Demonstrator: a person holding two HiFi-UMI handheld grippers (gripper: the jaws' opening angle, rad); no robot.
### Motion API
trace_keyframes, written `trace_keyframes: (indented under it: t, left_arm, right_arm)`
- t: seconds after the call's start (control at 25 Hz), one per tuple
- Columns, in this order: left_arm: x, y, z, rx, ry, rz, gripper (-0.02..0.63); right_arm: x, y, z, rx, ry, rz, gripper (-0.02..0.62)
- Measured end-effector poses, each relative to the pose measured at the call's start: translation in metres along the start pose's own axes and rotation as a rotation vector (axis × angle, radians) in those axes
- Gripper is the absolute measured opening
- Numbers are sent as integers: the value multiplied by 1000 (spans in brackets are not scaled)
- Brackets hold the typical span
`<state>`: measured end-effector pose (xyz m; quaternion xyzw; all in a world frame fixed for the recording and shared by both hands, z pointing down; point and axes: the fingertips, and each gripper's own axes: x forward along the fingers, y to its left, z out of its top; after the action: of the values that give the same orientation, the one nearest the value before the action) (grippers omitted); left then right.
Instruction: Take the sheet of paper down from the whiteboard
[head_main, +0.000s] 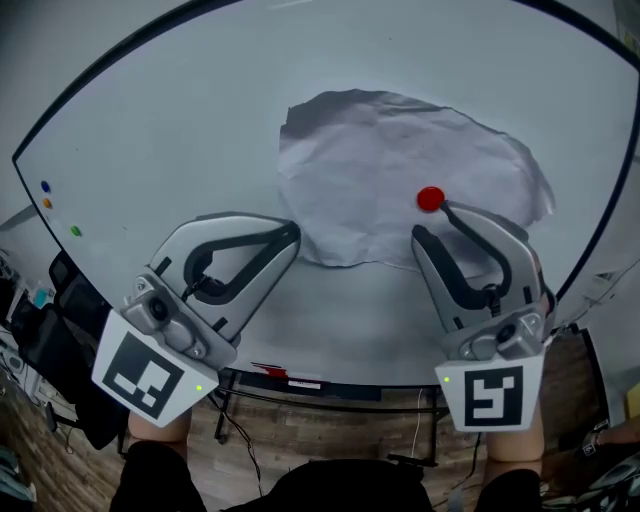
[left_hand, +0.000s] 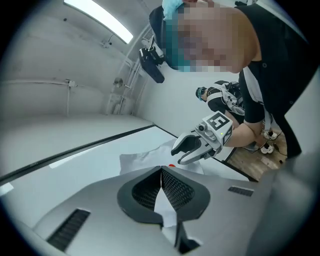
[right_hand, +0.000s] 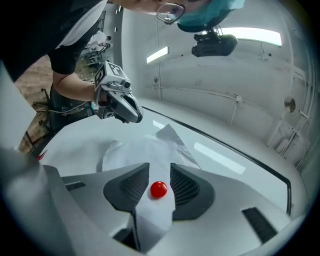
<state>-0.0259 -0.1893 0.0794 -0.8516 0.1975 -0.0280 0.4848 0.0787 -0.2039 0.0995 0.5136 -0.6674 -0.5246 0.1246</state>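
Whiteboard (head_main: 200, 120) fills the view, with the crumpled sheet of paper (head_main: 400, 150) up on it. Left tongs (head_main: 290, 236) are pressed together at its lower edge; right tongs (head_main: 432, 222) are spread, red magnet (head_main: 430, 199) sitting between them.

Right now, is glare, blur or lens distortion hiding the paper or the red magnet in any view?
Head view: wide lens bows the whiteboard frame, yet paper and red magnet are sharp, evenly lit. Left gripper view: ceiling light flares top left; paper unaffected. Right gripper view: pale light reflections on the whiteboard, clear of the magnet.
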Motion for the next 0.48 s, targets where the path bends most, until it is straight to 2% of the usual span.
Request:
trace_keyframes:
  t: [0.08,0.24,0.48]
  left_arm:
    - [2,16,3,24,21,29,12]
    - [0,35,9,41,40,80,14]
    - [0,53,-6,35,108,119,16]
  right_arm:
    - [7,-5,-8,16,49,11,123]
    - [17,0,-22,9,138,90,152]
    - [22,-2,-26,-6,165,89,153]
